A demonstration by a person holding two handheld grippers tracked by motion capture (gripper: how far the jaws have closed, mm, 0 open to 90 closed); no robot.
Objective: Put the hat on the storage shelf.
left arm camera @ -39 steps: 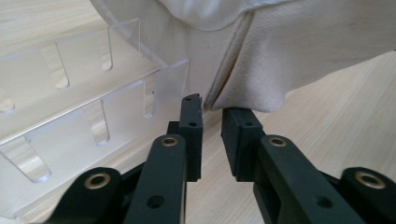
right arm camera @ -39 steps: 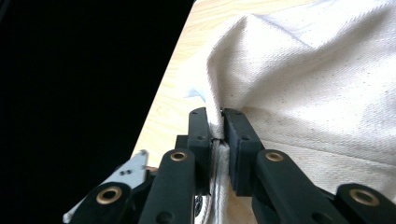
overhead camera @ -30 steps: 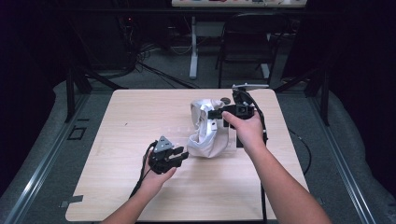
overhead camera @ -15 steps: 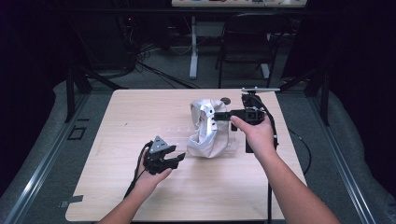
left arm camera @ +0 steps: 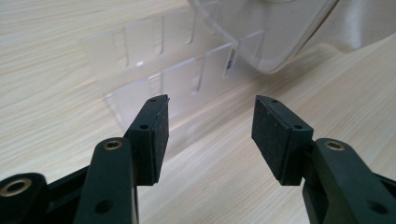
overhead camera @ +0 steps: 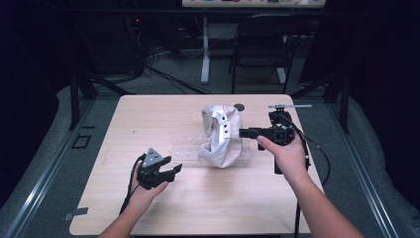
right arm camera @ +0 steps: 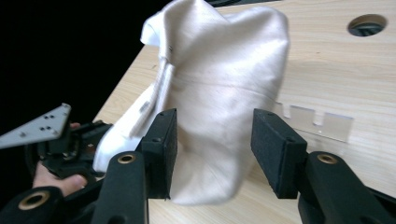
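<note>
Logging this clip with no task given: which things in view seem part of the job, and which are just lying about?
Likely in the job (a judgement):
- white cloth bag, standing over the rack
- clear slotted rack, on the table
- left gripper, jaws open, facing the rack
- right gripper, jaws open, facing the bag

Just lying about:
- black chair behind the table
- floor cables
- table hole

Overhead light brightens the table (surroundings fall near black), while the white cloth shows blur
</note>
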